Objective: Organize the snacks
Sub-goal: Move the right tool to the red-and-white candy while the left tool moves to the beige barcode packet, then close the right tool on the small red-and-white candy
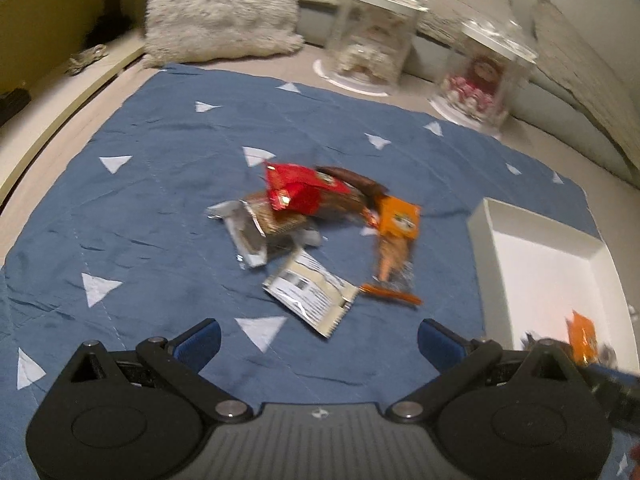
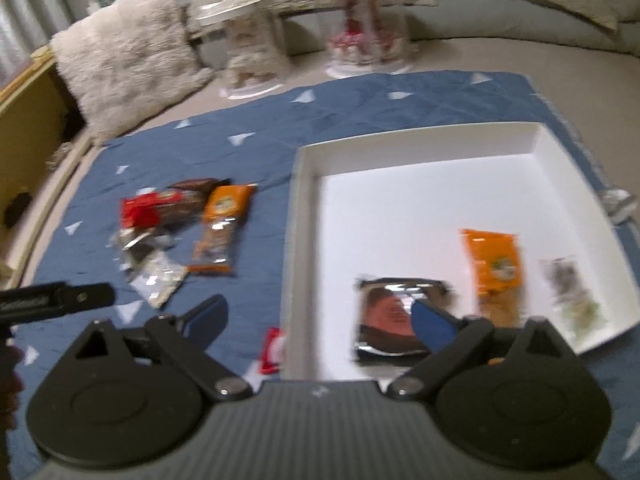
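A pile of snack packets lies on the blue cloth (image 1: 160, 208): a red packet (image 1: 298, 192), a brown one (image 1: 352, 178), a silver one (image 1: 248, 236), a white-silver sachet (image 1: 312, 292) and an orange packet (image 1: 394, 240). My left gripper (image 1: 319, 340) is open and empty, just short of the sachet. My right gripper (image 2: 320, 322) is open and empty over the left wall of the white box (image 2: 304, 168). In the box lie a dark packet (image 2: 388, 316), an orange packet (image 2: 494, 276) and a clear packet (image 2: 568, 296). A small red packet (image 2: 274, 350) lies by the box.
A fluffy cushion (image 1: 224, 8) and two clear display jars (image 1: 374, 36) (image 1: 486, 72) stand beyond the cloth. A wooden edge (image 1: 60, 92) runs along the left. The left gripper's dark body (image 2: 56, 300) shows in the right wrist view.
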{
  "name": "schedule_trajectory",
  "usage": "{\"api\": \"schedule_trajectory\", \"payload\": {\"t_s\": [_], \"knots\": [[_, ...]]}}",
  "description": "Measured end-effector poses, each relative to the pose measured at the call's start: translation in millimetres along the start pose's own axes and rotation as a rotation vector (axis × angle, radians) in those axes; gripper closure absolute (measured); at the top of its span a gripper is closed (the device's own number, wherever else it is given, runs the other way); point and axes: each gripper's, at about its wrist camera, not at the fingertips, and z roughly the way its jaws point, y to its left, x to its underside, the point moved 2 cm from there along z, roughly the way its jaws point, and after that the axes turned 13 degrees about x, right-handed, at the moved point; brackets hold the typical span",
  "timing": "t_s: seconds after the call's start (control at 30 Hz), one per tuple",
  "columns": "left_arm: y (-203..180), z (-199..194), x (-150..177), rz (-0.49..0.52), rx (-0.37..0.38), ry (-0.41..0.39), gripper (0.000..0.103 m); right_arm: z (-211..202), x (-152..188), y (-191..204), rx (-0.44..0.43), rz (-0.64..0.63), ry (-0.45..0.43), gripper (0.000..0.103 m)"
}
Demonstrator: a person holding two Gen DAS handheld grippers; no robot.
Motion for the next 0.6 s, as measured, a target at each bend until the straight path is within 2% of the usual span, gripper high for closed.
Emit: {"api": "schedule_trajectory", "payload": {"t_s": [0.03,0.1,0.2,0.4,0.57,0.6], "knots": [[4,2,-1,-0.009,-0.002,-0.004,0.001,3,1,6,-0.022,-0.003,0.017,0.018],[9,6,-3,-0.026,-0.004,-0.007,0.001,11,3,17,-0.063,0.001,0.07,0.039],[16,15,-4,-0.056,-0.008,-0.005,0.001,23,8,32,-0.07,0.004,0.139,0.051],[24,40,-6,-0.121,0.004,0.023,0.002,45,14,51,-0.089,0.027,0.234,0.053],[33,62,-5,-0.244,0.025,0.043,0.007,62,20,56,-0.029,0.038,0.282,0.053],[35,66,-5,-0.274,0.025,0.043,0.008,64,21,57,-0.013,0.036,0.283,0.056]]}}
